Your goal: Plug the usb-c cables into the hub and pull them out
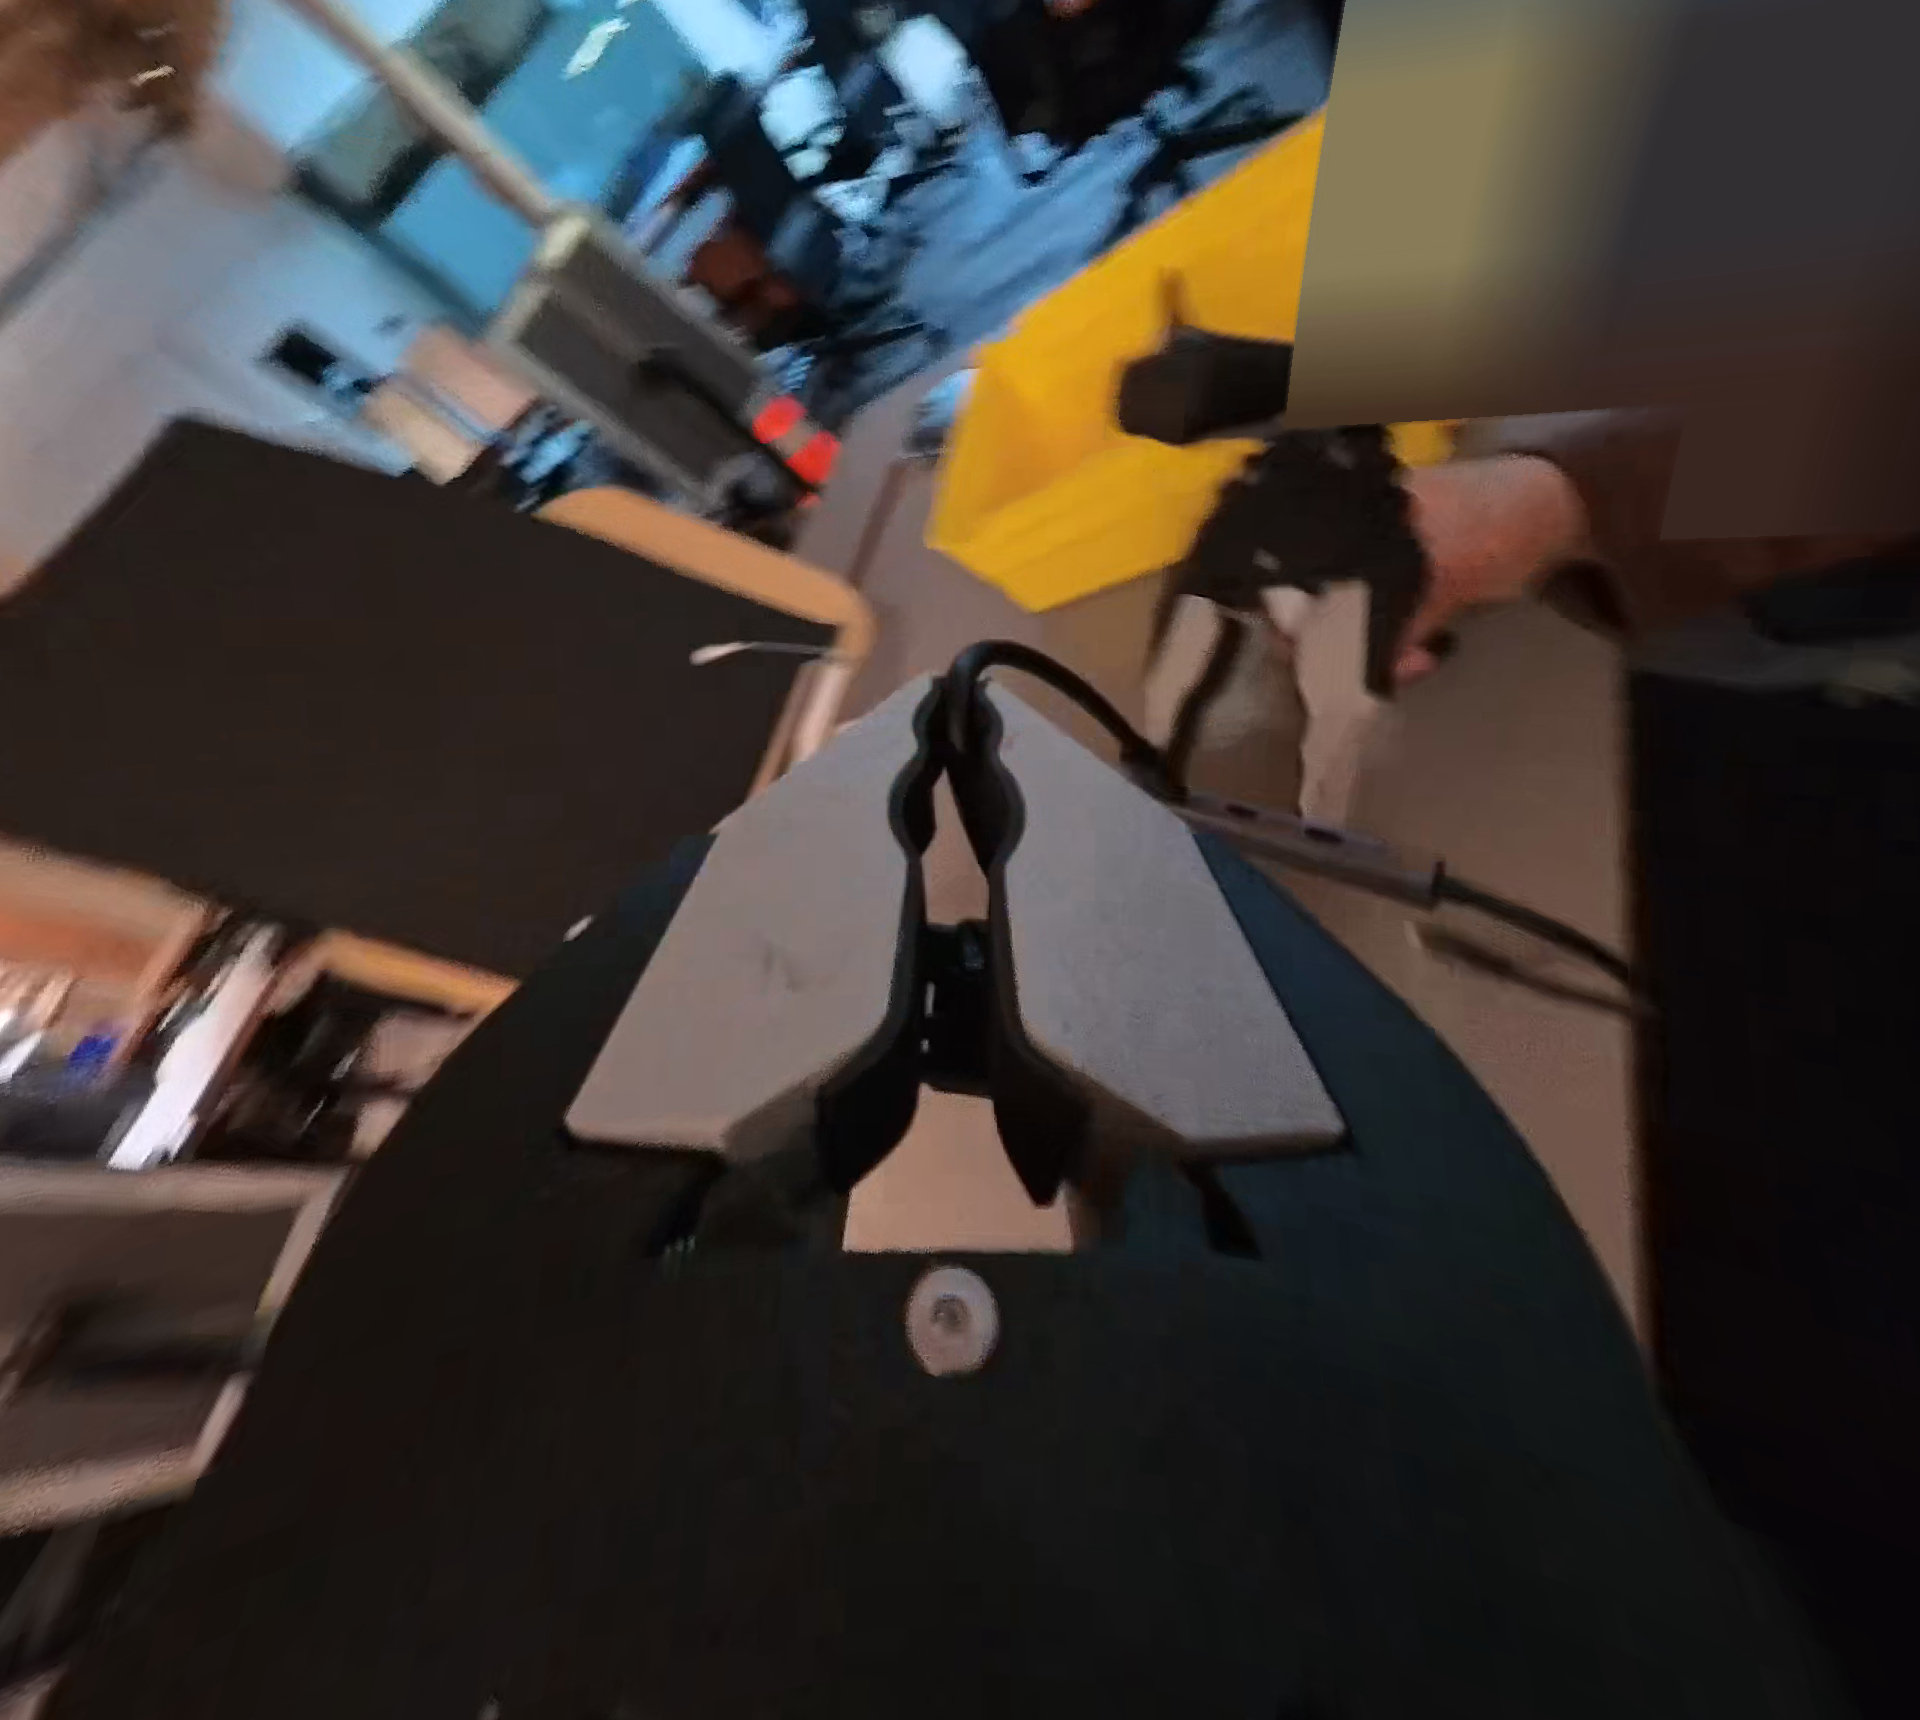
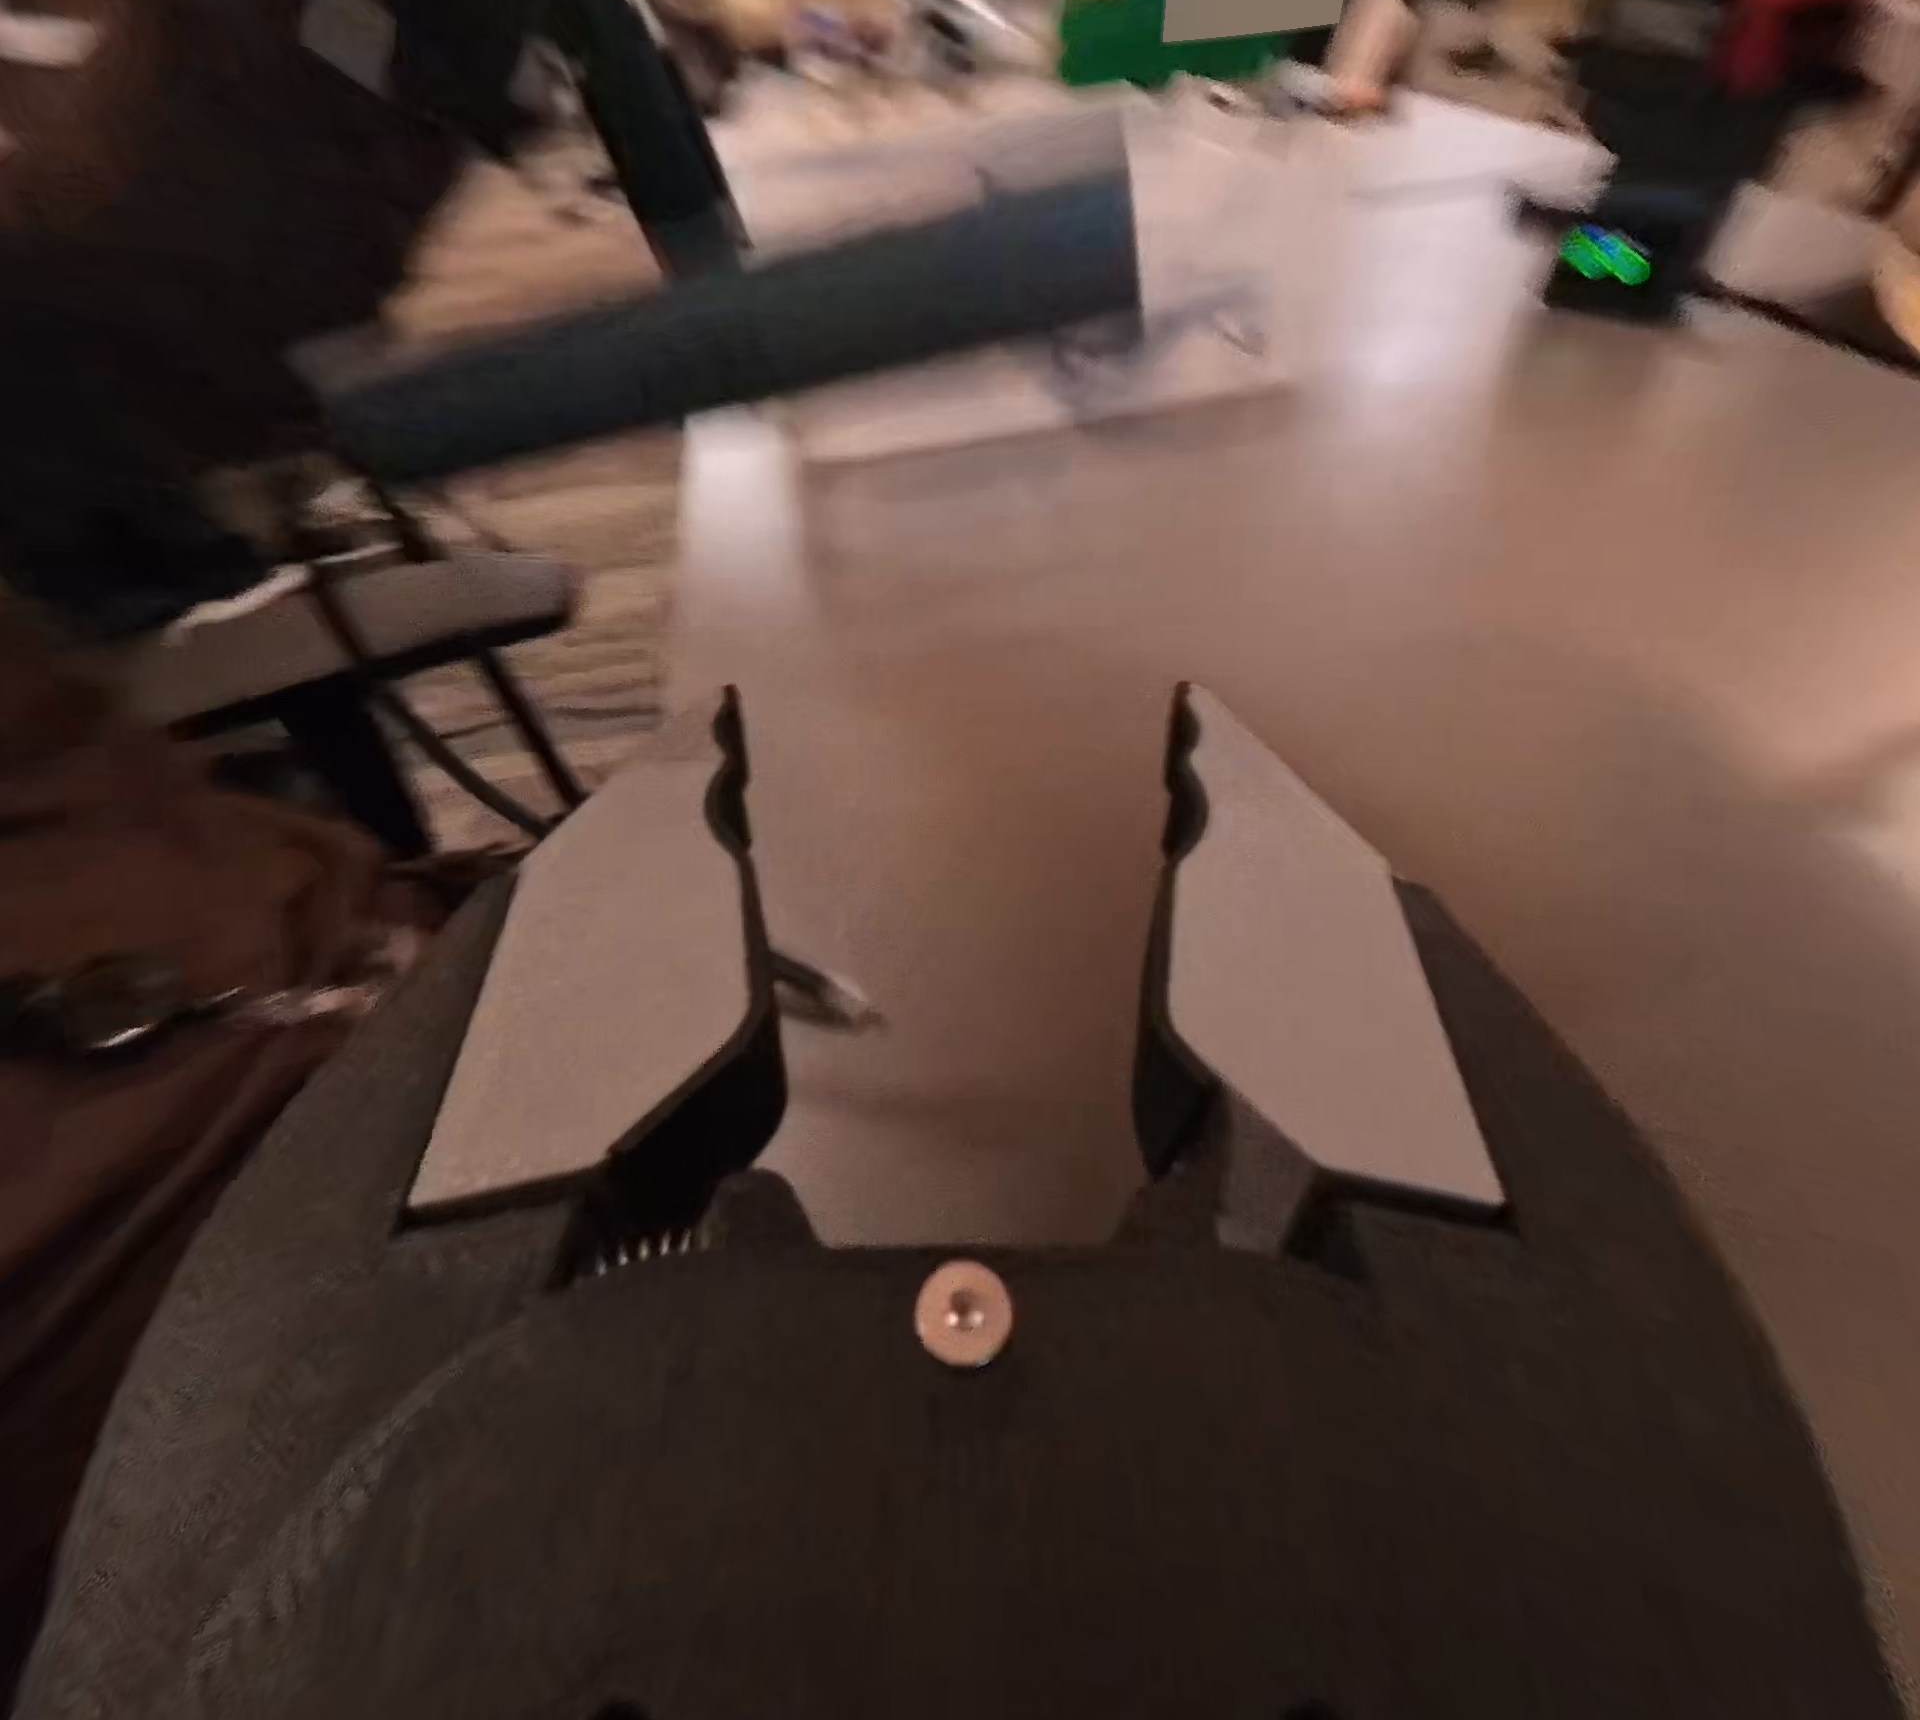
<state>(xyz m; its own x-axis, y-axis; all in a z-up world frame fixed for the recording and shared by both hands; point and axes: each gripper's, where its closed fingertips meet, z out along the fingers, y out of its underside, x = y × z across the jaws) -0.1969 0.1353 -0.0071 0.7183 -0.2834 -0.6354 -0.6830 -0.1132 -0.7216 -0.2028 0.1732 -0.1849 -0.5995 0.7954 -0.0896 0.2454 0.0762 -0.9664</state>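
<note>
Our left gripper [image 1: 961, 714] is clamped on a black usb-c cable [image 1: 1070, 683], which arcs right from the tips toward the grey hub [image 1: 1299, 829]. The hub lies on the table [image 1: 1507, 797] just right of our fingers, its long axis running left-far to right-near. Our right gripper [image 2: 956, 714] stands apart, empty, with bare tabletop ahead and to the right.
</note>
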